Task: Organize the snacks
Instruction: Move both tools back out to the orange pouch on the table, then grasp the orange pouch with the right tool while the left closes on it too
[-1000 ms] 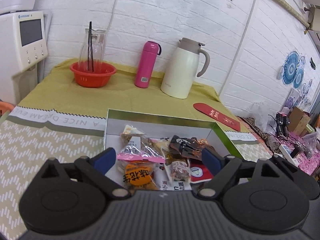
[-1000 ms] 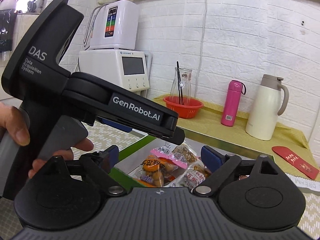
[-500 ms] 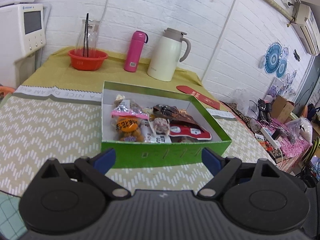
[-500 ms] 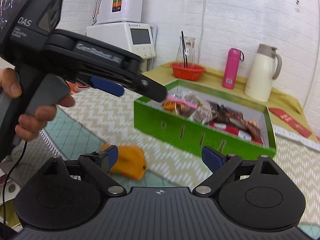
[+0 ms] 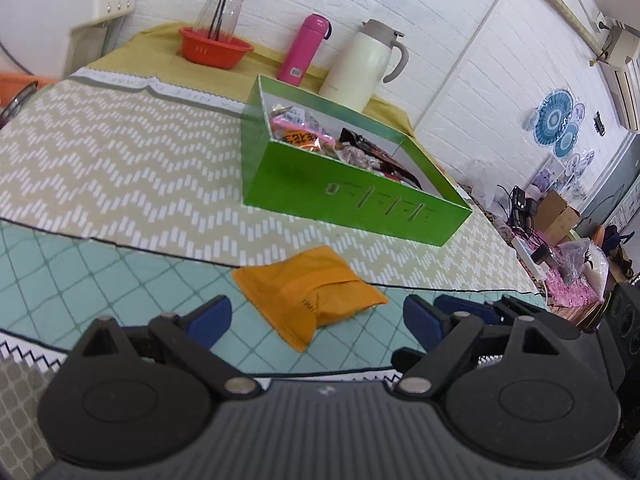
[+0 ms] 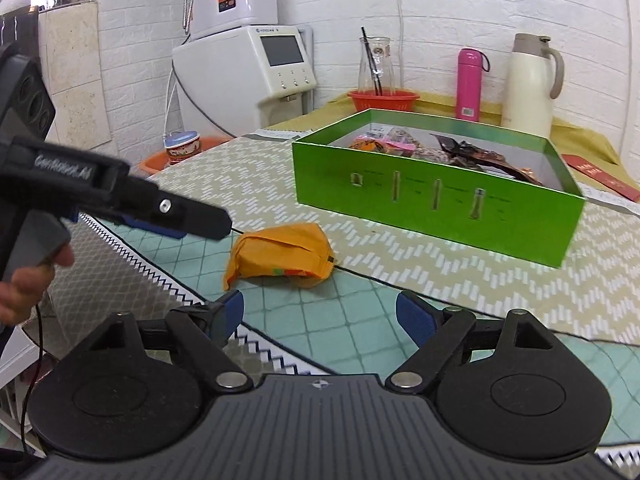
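An orange snack packet [image 5: 312, 300] [image 6: 280, 256] lies alone on the teal part of the table mat, in front of the green box [image 5: 352, 200] [image 6: 432, 208]. Several wrapped snacks [image 5: 320, 140] [image 6: 400, 146] lie inside the box. My left gripper [image 5: 316, 318] is open, low over the mat, its blue pads on either side of the packet's near end without touching it. In the right wrist view the left gripper [image 6: 180, 216] reaches in from the left, held by a hand [image 6: 28, 280]. My right gripper [image 6: 322, 314] is open and empty, just short of the packet.
Behind the box stand a pink flask [image 5: 304, 54], a white jug [image 5: 360, 66] and a red basket [image 5: 214, 46] holding a glass carafe. A water dispenser [image 6: 248, 68] sits off the table's left. A red envelope [image 6: 596, 178] lies at the far right. Cluttered boxes [image 5: 560, 216] are beyond the right edge.
Both grippers have drawn back from over the green box and sunk toward the table's front. The orange packet has come into view between the left gripper's pads. Both stay open.
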The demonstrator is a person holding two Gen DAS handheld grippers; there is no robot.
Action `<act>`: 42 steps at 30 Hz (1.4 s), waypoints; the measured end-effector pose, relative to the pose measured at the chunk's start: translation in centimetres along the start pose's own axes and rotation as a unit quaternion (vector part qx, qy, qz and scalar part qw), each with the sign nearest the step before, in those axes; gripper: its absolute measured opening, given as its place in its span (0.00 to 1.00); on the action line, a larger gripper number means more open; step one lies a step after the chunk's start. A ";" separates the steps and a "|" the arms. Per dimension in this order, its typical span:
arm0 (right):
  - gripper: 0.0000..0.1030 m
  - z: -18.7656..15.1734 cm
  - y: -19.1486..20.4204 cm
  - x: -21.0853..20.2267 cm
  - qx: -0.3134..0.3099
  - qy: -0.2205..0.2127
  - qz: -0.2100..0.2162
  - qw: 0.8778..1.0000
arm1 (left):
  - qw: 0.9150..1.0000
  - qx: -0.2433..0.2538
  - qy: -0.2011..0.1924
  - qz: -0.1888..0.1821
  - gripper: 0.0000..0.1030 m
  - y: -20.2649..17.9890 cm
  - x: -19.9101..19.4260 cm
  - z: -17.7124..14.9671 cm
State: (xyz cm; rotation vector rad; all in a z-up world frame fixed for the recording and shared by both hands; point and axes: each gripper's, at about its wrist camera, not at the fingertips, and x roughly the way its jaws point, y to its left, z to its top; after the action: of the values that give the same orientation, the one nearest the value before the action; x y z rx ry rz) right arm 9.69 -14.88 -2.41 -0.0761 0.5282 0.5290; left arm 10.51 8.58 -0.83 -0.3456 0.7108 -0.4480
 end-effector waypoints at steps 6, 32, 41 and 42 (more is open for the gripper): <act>1.00 1.3 0.7 2.5 -0.033 -0.001 0.016 0.999 | 1.000 -0.015 0.002 0.000 0.80 1.1 0.4 0.3; 0.64 -2.6 -4.9 -3.8 0.110 0.004 -0.100 0.989 | 0.998 0.020 0.042 -0.039 0.76 -2.1 3.1 -0.1; 0.86 -3.3 -4.0 -4.8 0.086 -0.008 -0.084 0.993 | 0.991 0.058 0.076 -0.090 0.64 -6.5 5.7 -0.7; 0.86 -3.4 -4.2 -4.6 0.088 -0.007 -0.088 0.992 | 0.991 0.056 0.077 -0.094 0.64 -6.8 6.2 -0.7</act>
State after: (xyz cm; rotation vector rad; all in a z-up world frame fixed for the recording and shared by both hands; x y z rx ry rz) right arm 6.84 -21.30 -3.29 0.0487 0.5467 0.3097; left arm 12.34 -0.41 -1.64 -0.2749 0.8029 -0.6972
